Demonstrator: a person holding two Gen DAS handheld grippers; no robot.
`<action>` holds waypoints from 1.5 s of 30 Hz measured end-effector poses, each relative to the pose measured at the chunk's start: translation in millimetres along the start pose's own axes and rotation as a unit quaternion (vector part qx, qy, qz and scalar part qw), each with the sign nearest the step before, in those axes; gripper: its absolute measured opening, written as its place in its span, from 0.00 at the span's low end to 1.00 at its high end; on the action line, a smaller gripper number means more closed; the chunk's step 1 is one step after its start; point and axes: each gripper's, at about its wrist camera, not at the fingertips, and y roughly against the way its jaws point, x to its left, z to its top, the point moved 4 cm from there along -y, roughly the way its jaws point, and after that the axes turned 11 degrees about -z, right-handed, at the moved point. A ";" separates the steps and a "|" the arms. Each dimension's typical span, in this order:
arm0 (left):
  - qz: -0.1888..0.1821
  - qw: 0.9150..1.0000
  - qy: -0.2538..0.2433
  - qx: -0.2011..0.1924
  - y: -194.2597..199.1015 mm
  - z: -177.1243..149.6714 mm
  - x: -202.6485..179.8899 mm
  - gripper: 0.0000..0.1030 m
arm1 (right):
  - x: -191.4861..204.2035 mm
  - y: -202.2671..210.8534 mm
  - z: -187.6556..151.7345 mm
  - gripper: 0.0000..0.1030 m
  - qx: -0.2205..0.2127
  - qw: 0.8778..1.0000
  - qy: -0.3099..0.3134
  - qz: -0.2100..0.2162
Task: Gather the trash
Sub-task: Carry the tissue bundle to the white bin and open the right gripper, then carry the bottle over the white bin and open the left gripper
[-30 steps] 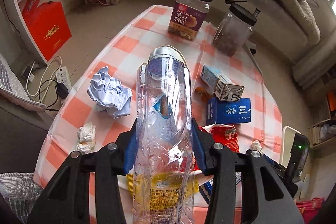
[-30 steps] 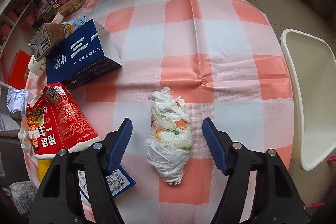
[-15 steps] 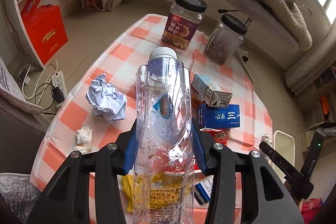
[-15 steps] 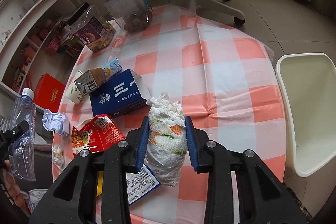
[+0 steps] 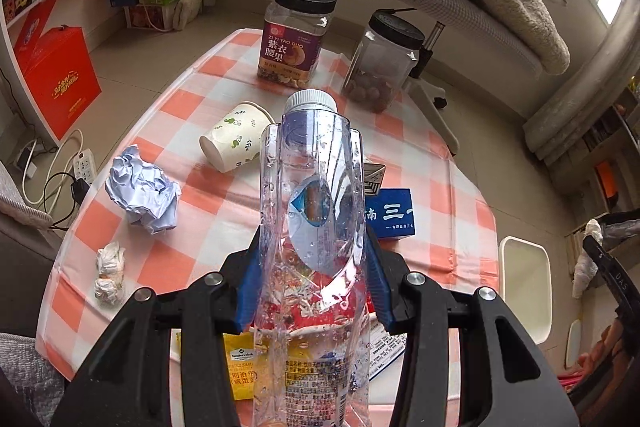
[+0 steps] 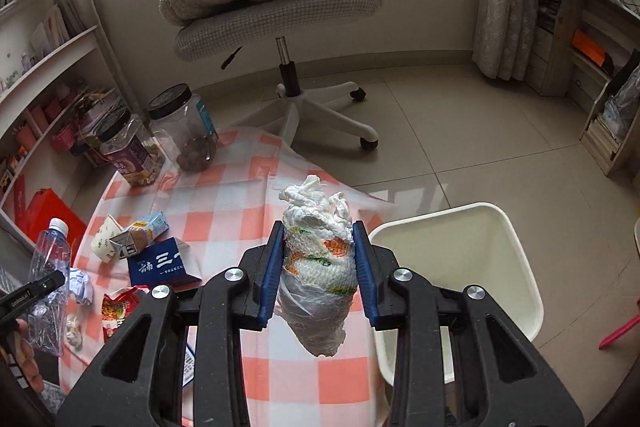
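Checked cloth covers the desk below me, where my left gripper clamps a crushed water bottle and my right gripper pinches a wadded tissue bundle above the white bin, leaving crumpled paper, paper cup and blue box uncollected.

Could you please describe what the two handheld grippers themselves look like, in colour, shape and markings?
Both grippers, left and right, share one build: matte black angular frames with triangular cut-outs, silver round bolt heads at the joints, and two fingers faced with blue pads. Seen from the other camera, each body carries small white lettering on its side, too small to read. No cables or sleeves show.
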 end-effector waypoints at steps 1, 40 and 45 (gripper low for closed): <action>-0.002 1.000 -0.005 0.000 -1.9 -2.0 -4.3 0.44 | -13.8 -1.1 0.0 0.31 -0.004 1.000 -0.009 -0.014; -0.168 0.963 -0.185 0.107 -132.1 -93.5 -362.5 0.74 | -249.6 35.1 -10.2 0.86 -0.061 0.946 -0.302 -0.101; -0.117 0.972 -0.195 0.050 -107.2 -82.5 -335.0 0.78 | -227.2 42.6 -7.2 0.92 -0.080 0.956 -0.256 -0.116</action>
